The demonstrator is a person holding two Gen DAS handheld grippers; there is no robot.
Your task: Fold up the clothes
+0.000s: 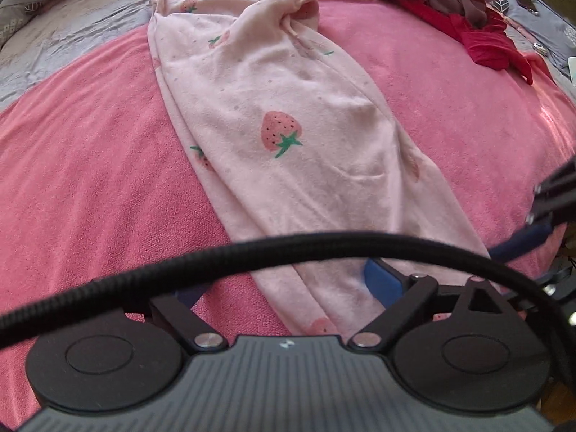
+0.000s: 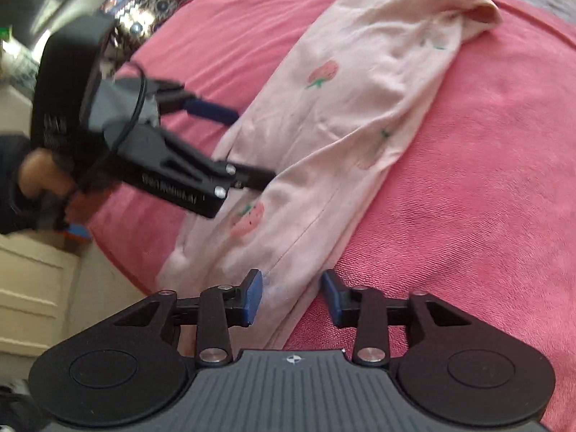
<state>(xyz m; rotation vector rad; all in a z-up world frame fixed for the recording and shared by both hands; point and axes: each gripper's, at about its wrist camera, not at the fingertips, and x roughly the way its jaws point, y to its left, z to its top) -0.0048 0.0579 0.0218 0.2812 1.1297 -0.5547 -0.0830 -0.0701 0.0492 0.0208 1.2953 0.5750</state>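
Your spread right gripper is straddling the strawberry-print pajama pants' lower-frame hem, your left gripper gaping mid-left, pink blanket lying bare rightward.

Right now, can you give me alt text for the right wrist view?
Pale pink strawberry-print pants lie lengthwise on a pink blanket. The right claw is open, straddling their near end. On the left, the left claw is open at the pants' edge.
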